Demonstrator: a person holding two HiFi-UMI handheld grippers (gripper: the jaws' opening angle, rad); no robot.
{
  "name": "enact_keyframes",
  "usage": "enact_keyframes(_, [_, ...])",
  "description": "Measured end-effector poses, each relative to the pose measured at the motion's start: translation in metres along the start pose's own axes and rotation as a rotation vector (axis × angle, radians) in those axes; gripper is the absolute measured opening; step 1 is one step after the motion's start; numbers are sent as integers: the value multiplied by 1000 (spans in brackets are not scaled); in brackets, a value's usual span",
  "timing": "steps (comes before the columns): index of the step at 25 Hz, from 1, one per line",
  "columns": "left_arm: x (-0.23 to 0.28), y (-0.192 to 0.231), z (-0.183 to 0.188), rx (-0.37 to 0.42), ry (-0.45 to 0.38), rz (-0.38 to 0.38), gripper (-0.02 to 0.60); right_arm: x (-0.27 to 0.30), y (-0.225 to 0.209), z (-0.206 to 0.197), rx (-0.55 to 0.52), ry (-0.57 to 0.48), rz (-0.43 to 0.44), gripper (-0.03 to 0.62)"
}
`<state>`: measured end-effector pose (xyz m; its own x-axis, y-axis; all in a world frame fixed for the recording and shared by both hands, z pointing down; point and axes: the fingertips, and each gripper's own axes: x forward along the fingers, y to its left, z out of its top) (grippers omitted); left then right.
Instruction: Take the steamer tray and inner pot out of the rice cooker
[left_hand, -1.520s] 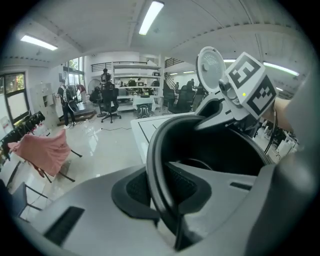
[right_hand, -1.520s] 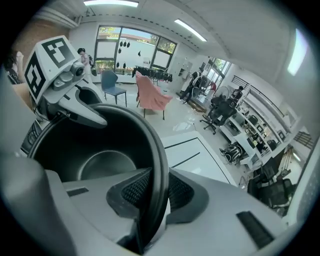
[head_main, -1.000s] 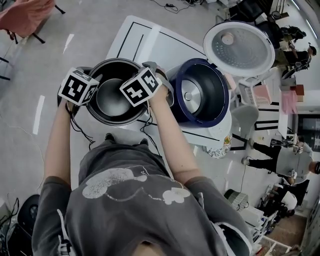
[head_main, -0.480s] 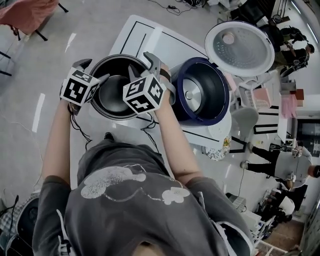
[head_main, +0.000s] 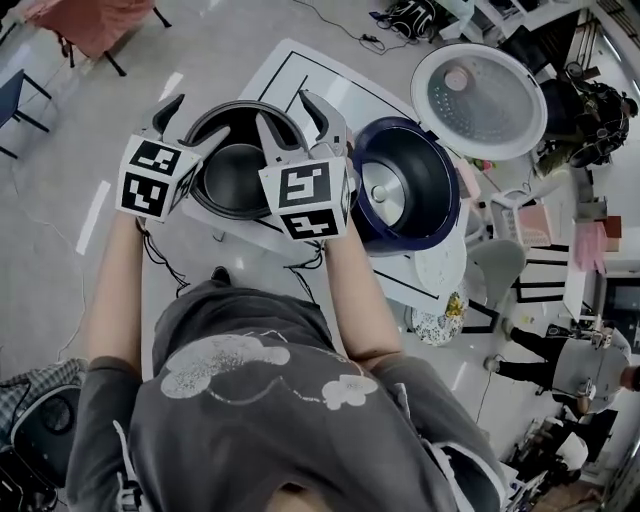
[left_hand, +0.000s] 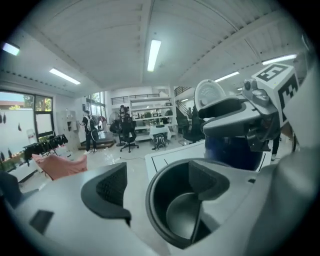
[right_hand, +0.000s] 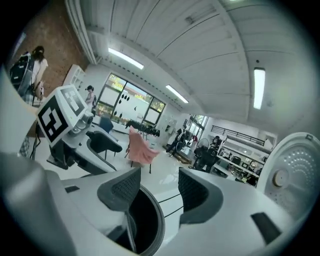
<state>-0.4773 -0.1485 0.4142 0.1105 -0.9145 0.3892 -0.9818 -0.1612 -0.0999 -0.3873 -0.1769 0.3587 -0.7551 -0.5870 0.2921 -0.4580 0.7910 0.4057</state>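
A person stands over a white table (head_main: 300, 72), holding a two-jaw gripper in each hand. The dark inner pot (head_main: 235, 182) sits upright on the table, just to the left of the navy rice cooker (head_main: 442, 180), close beside it, though I cannot tell whether they touch. The cooker's round lid (head_main: 480, 95) is tipped fully back, and its well is empty: the silver heating plate (head_main: 380, 190) at the bottom is bare.

The left gripper (head_main: 200, 115) hovers at the pot's left rim. Its jaws are opening, and the rim shows in the gap between them, but neither pad presses on it. The right gripper (head_main: 283, 105) hovers at the pot's right rim with its jaws spread apart and gripping nothing. The pot stands on the table on its own.

So the inner pot appears to be out of the cooker and set down, which looks like the later part of the job finished. I cannot pick out the steamer tray anywhere in view; it is not in the cooker's well, so it has probably been removed too. If so, little or nothing is left beyond drawing the grippers clear.
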Motion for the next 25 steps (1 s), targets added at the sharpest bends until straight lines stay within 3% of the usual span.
enact_keyframes(8, [-42,-57,44,-2,-119,160,379,-97,-31,29,126,-191,78,236])
enact_keyframes(12, [-61,-88,59,-16,-161,251,379,-148,-66,20,169,-253,41,181])
enact_keyframes(18, [-80,-156,61,-51,-170,284,377,-211,-100,-17,194,-286,-5,72])
enact_keyframes(22, [-86,-198,57,-69,-162,283,374,-239,-109,-44,196,-263,17,45])
enact_keyframes(25, [-91,-224,58,-67,-159,301,311,-258,-117,-60,211,-253,28,34])
